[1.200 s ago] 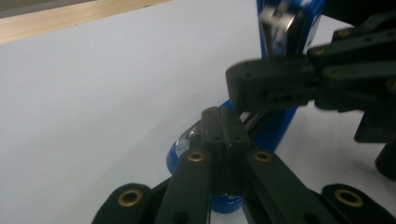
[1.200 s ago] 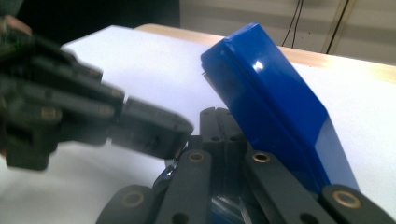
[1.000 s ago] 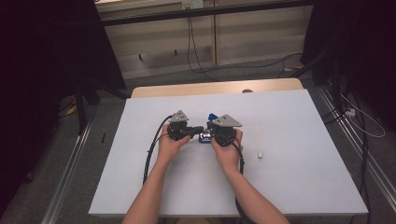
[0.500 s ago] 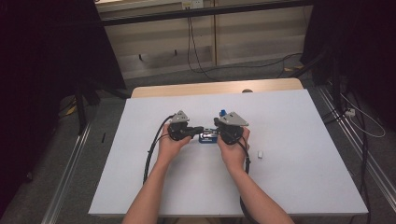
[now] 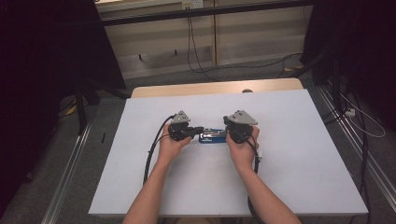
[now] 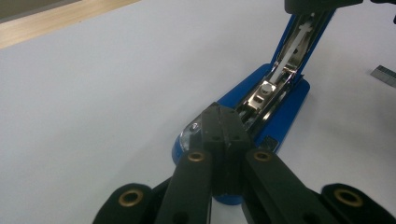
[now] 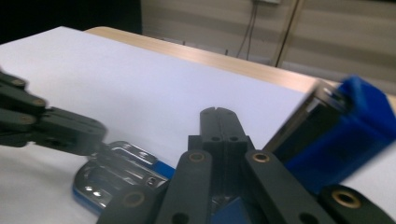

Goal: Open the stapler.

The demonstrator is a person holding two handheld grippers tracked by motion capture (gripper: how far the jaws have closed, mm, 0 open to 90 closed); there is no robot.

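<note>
While both pairs of jaws stand pressed together, the left gripper (image 6: 223, 122) pins the stapler (image 6: 261, 109) base at mid-counter (image 5: 303, 177); the right gripper (image 7: 218, 116) props its blue lid (image 7: 343, 135) open. Advice: hold the base steady, swing the lid slowly. Staple strip (image 6: 384, 75): lies nearby.

High view: fixed overhead, facing forward and down, far off. Gripper views: low, close, along own jaws (each tilted), sharing the blue stapler (image 5: 211, 136) (image 6: 273, 100) (image 7: 116, 172) at frame centre.
</note>
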